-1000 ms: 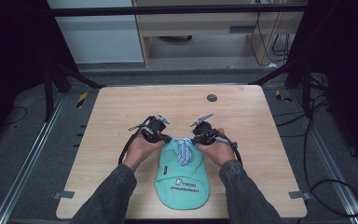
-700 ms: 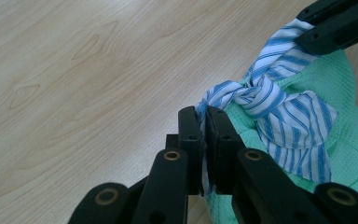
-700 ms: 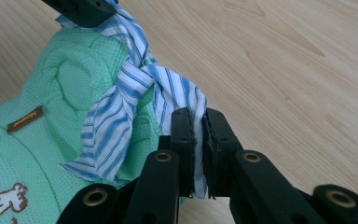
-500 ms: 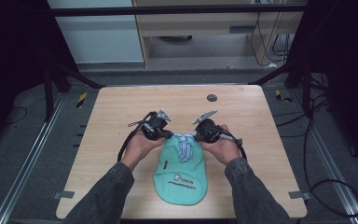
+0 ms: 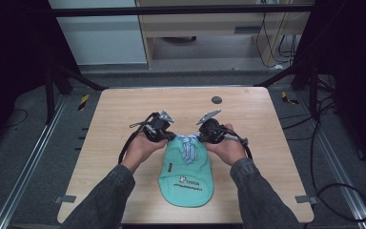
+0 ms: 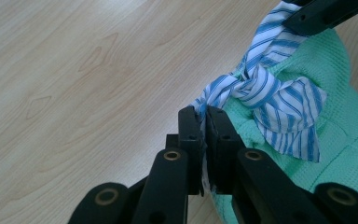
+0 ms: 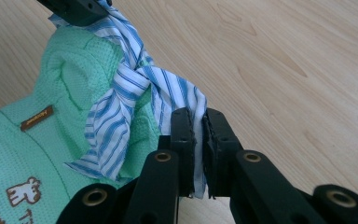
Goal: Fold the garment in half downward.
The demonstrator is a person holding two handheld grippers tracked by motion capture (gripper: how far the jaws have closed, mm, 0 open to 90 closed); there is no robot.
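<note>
The left gripper (image 6: 204, 116) is closed on one end of the striped strap (image 6: 265, 88), and the right gripper (image 7: 199, 119) pinches the other. The green cap (image 5: 187, 174), at lower centre, seems soft and light; strap ends give the best hold.

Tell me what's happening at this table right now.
A person at a wooden table holds a gripper in each hand. The left gripper and the right gripper are each shut on one end of a blue-and-white striped tie knotted at the back of a mint green cap. The cap lies flat between the hands, brim toward the person.
</note>
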